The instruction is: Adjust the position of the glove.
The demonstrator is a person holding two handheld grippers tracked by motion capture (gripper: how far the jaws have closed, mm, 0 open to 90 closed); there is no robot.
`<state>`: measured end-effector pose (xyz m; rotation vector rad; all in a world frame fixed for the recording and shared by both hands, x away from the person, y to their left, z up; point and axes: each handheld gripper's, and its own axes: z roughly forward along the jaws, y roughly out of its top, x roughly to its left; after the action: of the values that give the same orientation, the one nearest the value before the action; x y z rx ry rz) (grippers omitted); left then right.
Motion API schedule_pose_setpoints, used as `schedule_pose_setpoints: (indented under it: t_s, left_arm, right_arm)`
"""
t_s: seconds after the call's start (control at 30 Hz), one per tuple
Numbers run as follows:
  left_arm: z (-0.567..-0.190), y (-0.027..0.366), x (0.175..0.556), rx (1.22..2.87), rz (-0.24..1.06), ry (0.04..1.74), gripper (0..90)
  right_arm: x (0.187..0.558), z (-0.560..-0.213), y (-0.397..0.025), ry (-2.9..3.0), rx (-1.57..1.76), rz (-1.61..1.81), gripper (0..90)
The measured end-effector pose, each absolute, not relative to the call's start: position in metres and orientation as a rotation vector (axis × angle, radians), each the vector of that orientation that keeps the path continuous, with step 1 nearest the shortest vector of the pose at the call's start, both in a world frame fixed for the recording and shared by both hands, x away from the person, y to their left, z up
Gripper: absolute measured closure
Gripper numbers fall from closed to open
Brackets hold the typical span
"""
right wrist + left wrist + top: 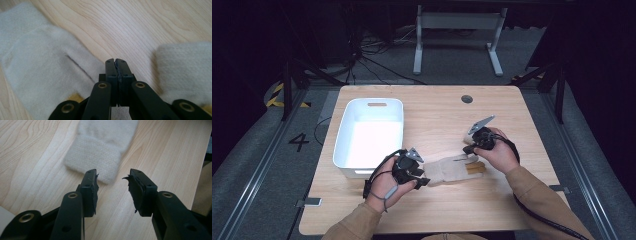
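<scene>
**Glove lined up, left gripper about to bite**

The left gripper (112, 185) is held with its 2 jaws spread apart and nothing between them. Just ahead of the tips, the ribbed cuff of a cream glove (100, 155) is seen flat on the table (162, 150), with the nearer jaw right at the cuff's edge, maybe touching, hard to call.

From above, the glove (447, 169) is laid near the front middle of the table (437, 105), its long axis running roughly left to right: cuff toward the left gripper (422, 181), fingers toward the right gripper (469, 149). So the cuff end is nearest the left hand, the finger end nearest the right.

The right gripper (116, 62) is clamped fully together on nothing, its tips parked over bare wood between 2 parts of the glove (50, 72).

A white bin (369, 132) is sat just left of it all, likely where the glove gets dropped. A short push forward by the left gripper looks like all that's needed.
</scene>
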<state>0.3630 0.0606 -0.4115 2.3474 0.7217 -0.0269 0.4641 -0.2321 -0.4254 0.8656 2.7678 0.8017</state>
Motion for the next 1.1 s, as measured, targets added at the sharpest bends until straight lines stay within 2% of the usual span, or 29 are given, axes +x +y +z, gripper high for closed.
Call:
schedule_pose_setpoints:
  t_s: [0.37, 1.1]
  left_arm:
    - [-0.411, 0.061, 0.363, 2.345, -0.027, 0.723, 59.4]
    - [-0.412, 0.057, 0.364, 2.351, -0.024, 0.714, 58.4]
  right_arm:
    - [0.467, -0.434, -0.229, 2.793, 0.853, 0.767, 90.0]
    - [0.430, -0.434, -0.241, 2.821, 0.822, 0.744, 90.0]
